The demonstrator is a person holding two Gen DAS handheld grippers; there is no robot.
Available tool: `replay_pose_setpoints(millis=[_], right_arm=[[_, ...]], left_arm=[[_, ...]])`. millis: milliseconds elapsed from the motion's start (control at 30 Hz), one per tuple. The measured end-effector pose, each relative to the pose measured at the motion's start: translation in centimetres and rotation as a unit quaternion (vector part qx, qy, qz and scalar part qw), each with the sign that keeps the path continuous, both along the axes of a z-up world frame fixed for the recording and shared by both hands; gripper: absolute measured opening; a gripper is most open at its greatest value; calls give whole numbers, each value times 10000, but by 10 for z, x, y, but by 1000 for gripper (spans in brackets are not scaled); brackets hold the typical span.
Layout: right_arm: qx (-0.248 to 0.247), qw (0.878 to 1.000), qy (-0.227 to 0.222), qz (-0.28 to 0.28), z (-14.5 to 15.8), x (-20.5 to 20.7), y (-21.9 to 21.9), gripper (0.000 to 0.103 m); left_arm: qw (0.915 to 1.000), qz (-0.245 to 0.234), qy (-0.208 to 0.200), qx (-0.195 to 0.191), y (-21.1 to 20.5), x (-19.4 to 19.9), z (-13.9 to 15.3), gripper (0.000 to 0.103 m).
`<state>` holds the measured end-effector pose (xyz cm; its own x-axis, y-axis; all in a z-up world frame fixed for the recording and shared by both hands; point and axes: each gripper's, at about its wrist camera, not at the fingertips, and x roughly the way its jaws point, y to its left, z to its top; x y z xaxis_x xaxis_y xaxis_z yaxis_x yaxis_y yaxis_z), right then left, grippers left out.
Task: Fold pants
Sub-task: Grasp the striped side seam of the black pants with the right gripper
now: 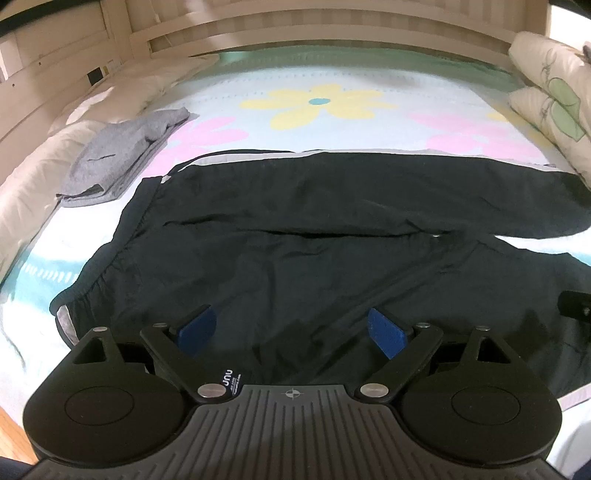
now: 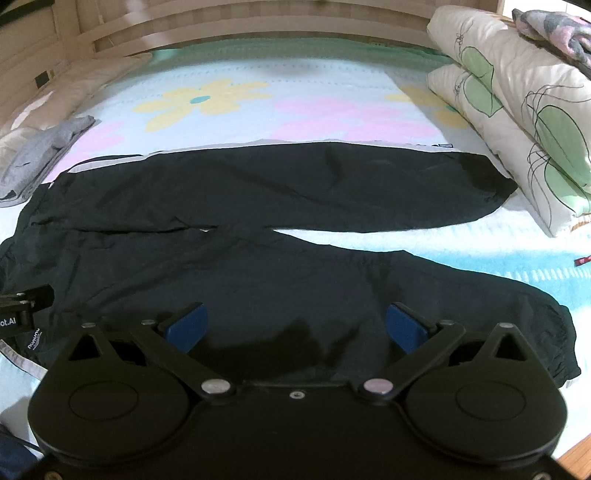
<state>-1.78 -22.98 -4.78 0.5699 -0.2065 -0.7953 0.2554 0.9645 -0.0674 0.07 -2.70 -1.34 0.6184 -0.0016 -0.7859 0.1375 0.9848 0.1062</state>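
Note:
Black pants [image 1: 295,229] lie spread flat on a flowered bedsheet, waistband to the left, both legs running right. They also show in the right wrist view [image 2: 280,236], with the two cuffs at the right. My left gripper [image 1: 291,328] is open, its blue pads [image 1: 195,326] just above the near leg close to the waist. My right gripper [image 2: 295,326] is open over the near leg, nearer the cuff. Neither holds cloth. The right gripper's edge [image 1: 574,304] shows in the left view; the left gripper [image 2: 26,299] shows in the right view.
A folded grey garment [image 1: 118,155] lies at the left of the bed [image 1: 325,99]. Folded quilts with green leaf print [image 2: 517,122] are stacked at the right. White pillows [image 1: 37,166] lie far left. A wooden headboard [image 1: 295,33] runs along the back.

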Motion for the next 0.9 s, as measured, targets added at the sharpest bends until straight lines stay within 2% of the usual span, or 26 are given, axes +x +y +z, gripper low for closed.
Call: replay_pose_setpoints(millis=[200, 367, 533, 633, 733, 900], right_arm=[[81, 10000, -52, -13, -1, -2, -2, 103], [202, 9997, -17, -118, -6, -3, -10, 103], [280, 9987, -179, -383, -6, -8, -19, 102], [-235, 9991, -25, -361, -8, -5, -15, 102], [-769, 9970, 108, -25, -8, 1, -8, 102], [-816, 9965, 89, 146, 5, 21, -13, 102]], left_arm=[[10000, -2, 6, -10, 0, -1, 0, 90], [9998, 71, -13, -172, 4, -1, 1, 90], [9996, 168, 19, -236, 4, 3, 5, 90], [9998, 131, -19, -166, 1, 10, 13, 90], [9998, -2, -205, -31, -4, 22, 27, 90], [9988, -74, -483, 49, -14, 58, 48, 90]])
